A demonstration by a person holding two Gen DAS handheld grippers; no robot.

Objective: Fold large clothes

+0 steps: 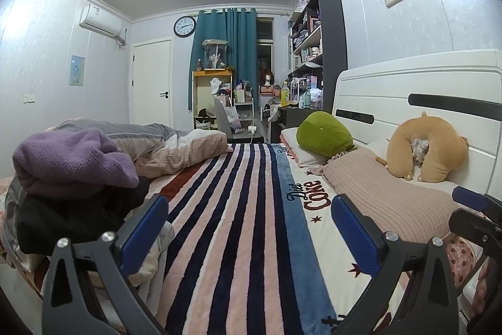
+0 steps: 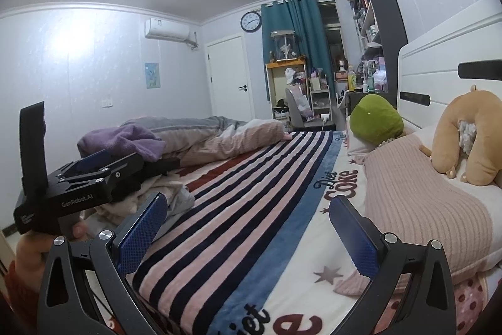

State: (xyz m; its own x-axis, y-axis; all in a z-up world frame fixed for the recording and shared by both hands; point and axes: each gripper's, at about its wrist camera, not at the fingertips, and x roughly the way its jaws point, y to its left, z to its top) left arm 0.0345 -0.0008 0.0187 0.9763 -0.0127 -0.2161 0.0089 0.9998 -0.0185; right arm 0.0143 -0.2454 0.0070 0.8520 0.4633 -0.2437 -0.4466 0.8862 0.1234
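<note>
A pile of clothes lies on the bed's left side: a purple knit garment point(image 1: 72, 159) on top of a black one point(image 1: 72, 219), with pale cloth beneath. The purple garment also shows in the right wrist view point(image 2: 122, 140). My left gripper point(image 1: 249, 206) is open and empty, hovering over the striped blanket point(image 1: 238, 209) just right of the pile. It also shows from the side in the right wrist view point(image 2: 91, 165). My right gripper point(image 2: 248, 209) is open and empty over the same blanket point(image 2: 251, 194), to the right of the left one.
A pink knit cover point(image 1: 386, 190) lies along the white headboard point(image 1: 408, 90), with a green cushion point(image 1: 324, 132) and a tan plush pillow point(image 1: 426, 146). A rumpled duvet point(image 1: 175, 143) sits at the far left. Shelves and a desk stand beyond the bed.
</note>
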